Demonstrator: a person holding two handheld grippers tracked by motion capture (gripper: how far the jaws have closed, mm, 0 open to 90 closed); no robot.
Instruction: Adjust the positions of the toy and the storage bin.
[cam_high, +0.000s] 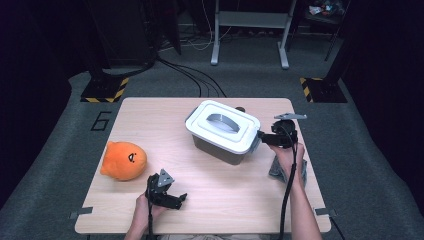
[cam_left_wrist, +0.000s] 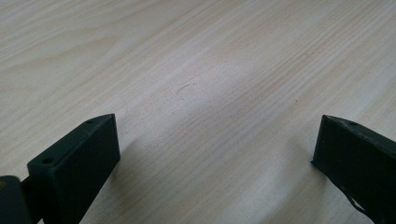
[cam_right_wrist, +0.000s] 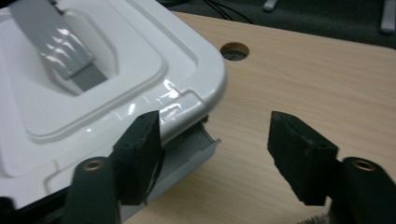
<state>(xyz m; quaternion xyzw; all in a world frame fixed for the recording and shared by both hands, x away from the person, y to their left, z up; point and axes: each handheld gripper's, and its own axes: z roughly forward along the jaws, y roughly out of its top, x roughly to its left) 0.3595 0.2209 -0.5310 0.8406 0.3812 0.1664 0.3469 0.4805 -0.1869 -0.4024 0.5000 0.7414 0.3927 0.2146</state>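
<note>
Right gripper (cam_right_wrist: 215, 140), jaws apart, meets unlabelled white-lidded box (cam_right_wrist: 93, 84) corner

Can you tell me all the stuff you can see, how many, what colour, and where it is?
storage box: 1, grey, middle-right of the table
lid: 1, white with a grey handle, on the box
plush toy: 1, orange, left side of the table
cloth: 1, grey, right edge of the table, partly under the person's forearm
table: 1, light wood, with a round hole behind the box
left gripper: 1, black, open, low over bare table near the front edge
right gripper: 1, black, open, at the box's right end, one jaw by the lid's corner
</note>
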